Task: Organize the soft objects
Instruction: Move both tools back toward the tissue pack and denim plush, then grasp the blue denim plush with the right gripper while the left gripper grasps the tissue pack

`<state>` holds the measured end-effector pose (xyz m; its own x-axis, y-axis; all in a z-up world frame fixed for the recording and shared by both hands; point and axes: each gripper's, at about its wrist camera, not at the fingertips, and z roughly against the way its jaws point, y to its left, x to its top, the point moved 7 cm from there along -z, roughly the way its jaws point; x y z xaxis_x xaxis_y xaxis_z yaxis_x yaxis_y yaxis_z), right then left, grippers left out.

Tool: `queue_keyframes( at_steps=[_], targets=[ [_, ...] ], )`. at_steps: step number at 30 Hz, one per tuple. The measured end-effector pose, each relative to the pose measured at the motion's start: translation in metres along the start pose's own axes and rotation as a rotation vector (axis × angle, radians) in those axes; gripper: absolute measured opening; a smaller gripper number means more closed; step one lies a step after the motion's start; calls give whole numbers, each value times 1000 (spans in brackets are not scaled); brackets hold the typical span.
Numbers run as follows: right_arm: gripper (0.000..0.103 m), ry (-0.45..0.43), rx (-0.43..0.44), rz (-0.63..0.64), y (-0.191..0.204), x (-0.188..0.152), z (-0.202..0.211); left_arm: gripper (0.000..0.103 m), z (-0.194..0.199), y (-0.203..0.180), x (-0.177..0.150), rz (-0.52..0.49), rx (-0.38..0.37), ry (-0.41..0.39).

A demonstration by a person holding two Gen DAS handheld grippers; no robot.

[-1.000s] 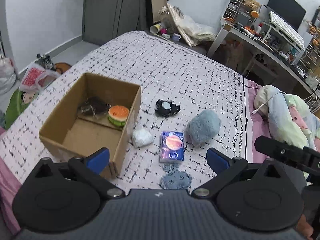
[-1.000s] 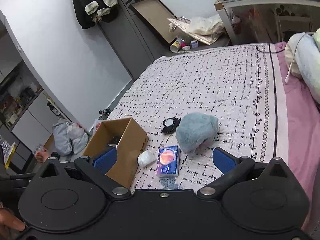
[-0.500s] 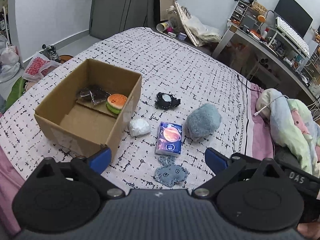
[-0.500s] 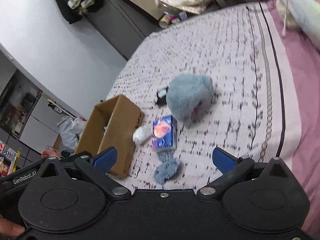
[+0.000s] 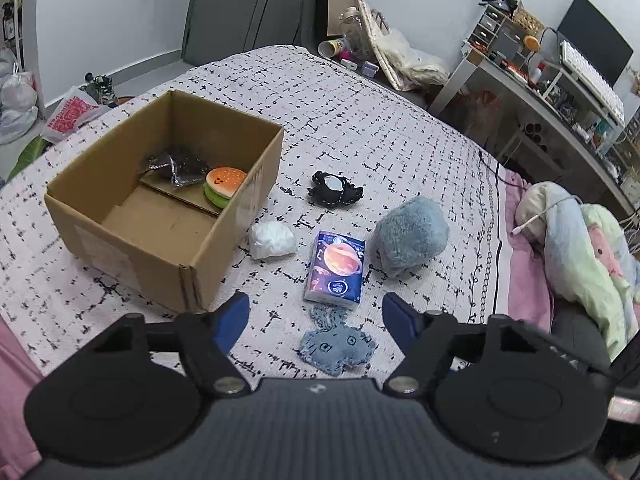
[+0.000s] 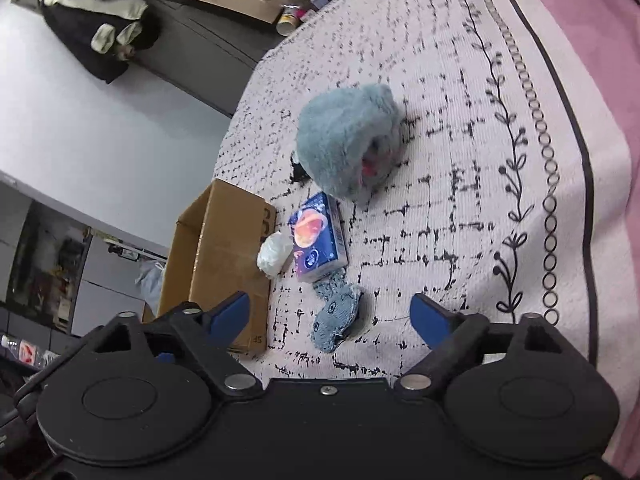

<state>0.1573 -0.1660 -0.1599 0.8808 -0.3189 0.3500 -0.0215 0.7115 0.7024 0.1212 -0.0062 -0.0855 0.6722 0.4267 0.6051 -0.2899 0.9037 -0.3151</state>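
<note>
Several soft things lie on the patterned bedspread (image 5: pixel 360 128). Nearest is a flat blue denim toy (image 5: pixel 338 346) (image 6: pixel 335 316). Beyond it lie a tissue pack with a planet print (image 5: pixel 336 272) (image 6: pixel 316 236), a white crumpled lump (image 5: pixel 273 239) (image 6: pixel 275 254), a fluffy blue plush (image 5: pixel 410 236) (image 6: pixel 348 142) and a small black toy (image 5: pixel 335 189). The cardboard box (image 5: pixel 132 236) (image 6: pixel 218 256) on the left holds a burger plush (image 5: pixel 224 182) and a dark crinkled bag (image 5: pixel 178 164). My left gripper (image 5: pixel 316 320) hovers over the denim toy, jaws closing, nothing between them. My right gripper (image 6: pixel 330 318) hangs over the same toy, jaws closing, touching nothing.
A bundled pastel blanket (image 5: pixel 592 256) and a white cable lie at the bed's right edge on the pink sheet (image 6: pixel 600 64). A cluttered desk (image 5: pixel 560 92) with a monitor stands beyond. Bags (image 5: pixel 16 96) lie on the floor at the left.
Both grippers have sunk toward the bed and their jaws have narrowed. The right gripper has rolled, so its view is tilted. The denim toy now sits between both pairs of fingertips in the pictures.
</note>
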Motion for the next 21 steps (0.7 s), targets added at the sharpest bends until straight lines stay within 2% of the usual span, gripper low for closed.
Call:
queue_keyframes(
  at_steps=[7, 9, 21],
  targets=[
    [82, 30, -4, -44, -6, -2, -17, 68, -14, 1, -7, 6, -2, 4],
    [76, 43, -11, -46, -8, -4, -24, 68, -18, 1, -8, 4, -4, 8],
    [63, 86, -19, -44, -8, -7, -54, 59, -50, 3, -4, 10, -16, 47]
  ],
)
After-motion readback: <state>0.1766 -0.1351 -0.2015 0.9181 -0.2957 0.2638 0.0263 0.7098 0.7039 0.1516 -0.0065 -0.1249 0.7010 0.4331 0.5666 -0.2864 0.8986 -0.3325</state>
